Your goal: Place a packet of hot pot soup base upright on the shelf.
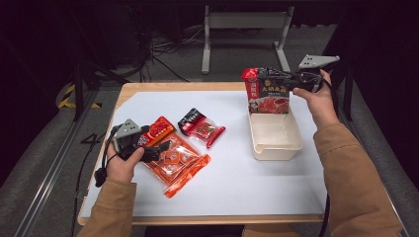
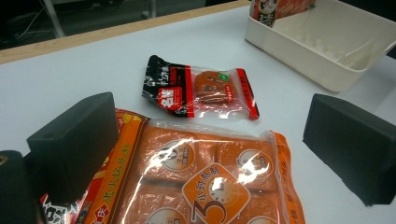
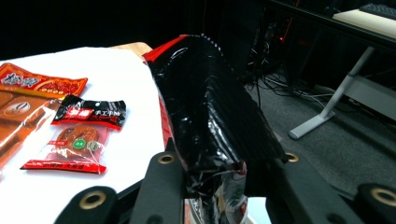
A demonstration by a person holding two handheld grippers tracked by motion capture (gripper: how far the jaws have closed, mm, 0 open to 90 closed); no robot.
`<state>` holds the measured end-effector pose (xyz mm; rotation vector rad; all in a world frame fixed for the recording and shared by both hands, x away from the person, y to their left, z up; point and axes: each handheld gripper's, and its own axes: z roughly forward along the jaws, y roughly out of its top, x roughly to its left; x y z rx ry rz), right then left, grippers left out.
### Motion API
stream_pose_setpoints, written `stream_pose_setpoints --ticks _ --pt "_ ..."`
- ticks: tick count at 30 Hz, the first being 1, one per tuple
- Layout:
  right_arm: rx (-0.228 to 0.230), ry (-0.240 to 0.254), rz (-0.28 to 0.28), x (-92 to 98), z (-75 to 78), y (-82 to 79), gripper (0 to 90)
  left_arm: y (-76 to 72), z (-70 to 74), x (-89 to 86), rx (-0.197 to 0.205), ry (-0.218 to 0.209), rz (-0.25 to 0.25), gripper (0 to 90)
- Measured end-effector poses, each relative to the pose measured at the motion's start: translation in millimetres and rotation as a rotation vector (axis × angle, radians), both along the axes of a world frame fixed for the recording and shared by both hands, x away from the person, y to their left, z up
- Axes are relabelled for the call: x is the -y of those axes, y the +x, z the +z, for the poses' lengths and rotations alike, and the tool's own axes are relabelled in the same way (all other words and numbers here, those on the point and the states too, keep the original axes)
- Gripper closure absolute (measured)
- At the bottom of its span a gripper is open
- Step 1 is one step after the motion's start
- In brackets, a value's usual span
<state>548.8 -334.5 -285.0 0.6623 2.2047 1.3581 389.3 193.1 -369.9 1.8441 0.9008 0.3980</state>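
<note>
A tall red and black packet point(image 1: 269, 96) stands upright at the far end of the cream bin point(image 1: 274, 148). My right gripper point(image 1: 262, 75) reaches in from the right and is shut on the packet's crimped top edge point(image 3: 210, 116), one jaw on each side. Over the large orange packet point(image 1: 178, 160) at the left, my left gripper point(image 1: 163, 148) is open; its jaws stand wide apart above the packet's clear window point(image 2: 205, 182) and press on nothing. A small red and black packet point(image 1: 202, 127) lies flat just beyond it.
A flat red packet point(image 1: 160, 129) lies partly under the orange one, beside my left gripper. White sheet point(image 1: 237, 182) covers the wooden table. The bin's near half holds nothing. A metal frame's legs point(image 1: 207, 44) stand on the floor behind the table.
</note>
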Motion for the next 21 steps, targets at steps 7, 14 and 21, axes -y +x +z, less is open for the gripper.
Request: stream_pose_setpoints --ticks 7,14,21 --pt "-0.079 -0.116 -0.064 3.0 -15.9 0.0 69.8 -0.4 0.1 -0.2 -0.003 -0.008 0.002 4.2" --pt "-0.117 -0.094 -0.116 15.8 -18.4 -3.0 65.4 1.0 -1.7 0.6 -0.008 -0.005 -0.001 4.1" --pt "-0.139 -0.039 -0.173 21.0 -14.1 -7.7 41.5 0.8 -1.6 0.3 -0.009 -0.004 -0.001 4.1"
